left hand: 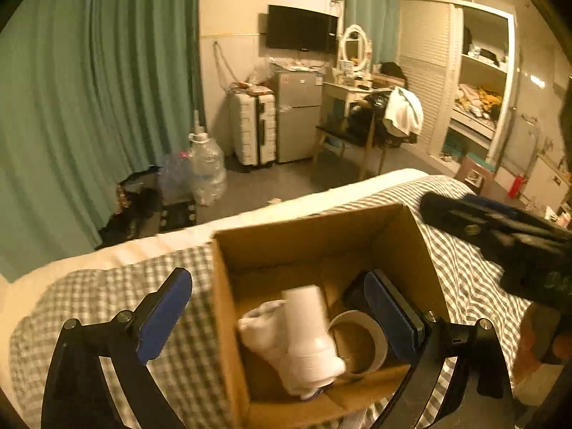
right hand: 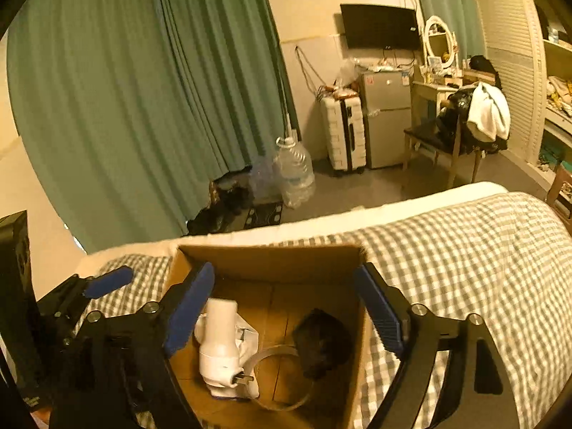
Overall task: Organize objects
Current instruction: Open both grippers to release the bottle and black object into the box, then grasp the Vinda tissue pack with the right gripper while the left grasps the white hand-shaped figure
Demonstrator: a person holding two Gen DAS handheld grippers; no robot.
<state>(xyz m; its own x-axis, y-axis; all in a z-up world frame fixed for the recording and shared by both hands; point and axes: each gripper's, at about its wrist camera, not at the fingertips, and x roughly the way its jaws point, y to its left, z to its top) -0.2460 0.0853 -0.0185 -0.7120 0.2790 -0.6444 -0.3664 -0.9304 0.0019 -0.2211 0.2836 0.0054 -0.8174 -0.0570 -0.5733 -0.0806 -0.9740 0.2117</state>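
Down in the cardboard box [right hand: 271, 261] on the bed [right hand: 464, 250] lies the white bottle [right hand: 220, 343], long axis running away from the viewer, toward the left wall. Both claws hover above, spread and empty; the right claw [right hand: 286, 307] straddles the box, the left claw [left hand: 279, 314] nearer.

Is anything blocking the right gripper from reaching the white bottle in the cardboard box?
Nothing visible does. The right gripper hangs open above the open-topped cardboard box, and the white bottle lies uncovered on the box floor, with the tape roll beside it.
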